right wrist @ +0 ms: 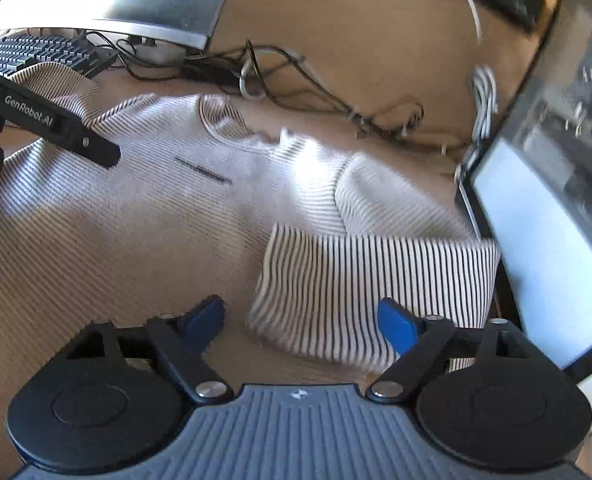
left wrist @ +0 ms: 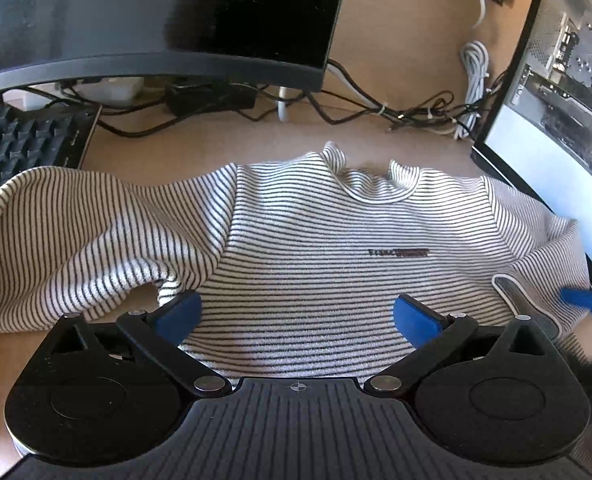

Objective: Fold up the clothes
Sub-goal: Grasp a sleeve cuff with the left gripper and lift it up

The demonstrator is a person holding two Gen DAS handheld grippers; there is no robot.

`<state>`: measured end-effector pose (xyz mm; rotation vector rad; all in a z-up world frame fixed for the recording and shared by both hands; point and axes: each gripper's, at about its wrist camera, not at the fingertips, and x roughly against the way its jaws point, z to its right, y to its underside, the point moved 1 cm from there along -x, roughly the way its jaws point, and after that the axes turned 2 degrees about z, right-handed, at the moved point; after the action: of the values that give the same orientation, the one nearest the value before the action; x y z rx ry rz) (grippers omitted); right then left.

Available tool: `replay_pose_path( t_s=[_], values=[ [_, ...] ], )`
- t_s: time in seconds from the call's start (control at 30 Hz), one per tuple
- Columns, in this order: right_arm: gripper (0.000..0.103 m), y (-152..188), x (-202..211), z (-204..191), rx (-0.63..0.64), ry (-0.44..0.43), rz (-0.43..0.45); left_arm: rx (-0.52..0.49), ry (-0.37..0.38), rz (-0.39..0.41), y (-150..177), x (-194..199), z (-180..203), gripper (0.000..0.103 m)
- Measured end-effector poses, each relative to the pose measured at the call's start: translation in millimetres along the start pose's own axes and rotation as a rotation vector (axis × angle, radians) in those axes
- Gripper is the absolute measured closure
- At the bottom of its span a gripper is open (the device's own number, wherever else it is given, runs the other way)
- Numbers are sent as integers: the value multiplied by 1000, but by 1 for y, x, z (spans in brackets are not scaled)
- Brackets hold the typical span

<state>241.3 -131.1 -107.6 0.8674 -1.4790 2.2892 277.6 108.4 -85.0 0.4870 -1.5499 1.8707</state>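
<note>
Striped sweater (left wrist: 296,240) lies face-up on the bench (left wrist: 376,128).
Left hand-held gripper (left wrist: 296,320) is spread and empty; right hand-held gripper (right wrist: 300,320) is spread around the folded-in sleeve cuff (right wrist: 376,280), not pinching. Knit looks soft, light; seams suit gripping.

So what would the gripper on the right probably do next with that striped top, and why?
Probably close the right gripper on the sleeve cuff and carry it across the striped top. Its jaws stand apart with the cuff between them, not pinched, and that sleeve is only half folded in. The left gripper hovers open.
</note>
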Motion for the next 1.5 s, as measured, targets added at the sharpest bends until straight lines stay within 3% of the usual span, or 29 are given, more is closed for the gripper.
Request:
replay_pose_path(
  t_s=[0.03,0.17,0.33,0.43,0.57,0.7,0.87,1.1,1.23,1.4,1.47,1.5],
  values=[
    [94,-5,-3,3,-25,-23,-12,17,15,-12,-2,2,1,0],
    [99,-37,14,37,-55,70,65,145,169,-71,-16,30,17,0],
    [99,-99,78,119,-259,164,282,10,160,-10,-20,70,64,0],
    [99,-120,109,157,-458,94,388,-31,192,-2,-16,77,75,0],
    [99,-140,125,164,-566,-35,454,-68,197,47,-19,85,79,0],
    [99,-160,116,144,-575,-162,432,-182,190,172,-34,98,94,0],
    [99,-180,107,111,-492,-260,420,-351,171,346,-60,110,123,0],
    [99,-190,101,93,-423,-342,370,-374,159,365,-81,103,147,0],
    [99,-194,103,87,-374,-350,363,-443,113,393,-86,93,164,0],
    [99,-191,100,83,-364,-361,356,-434,100,393,-95,82,166,1],
    [99,-188,101,83,-373,-366,356,-437,98,396,-97,80,164,9],
    [99,-187,101,83,-377,-368,356,-437,98,394,-98,79,163,22]
  ],
)
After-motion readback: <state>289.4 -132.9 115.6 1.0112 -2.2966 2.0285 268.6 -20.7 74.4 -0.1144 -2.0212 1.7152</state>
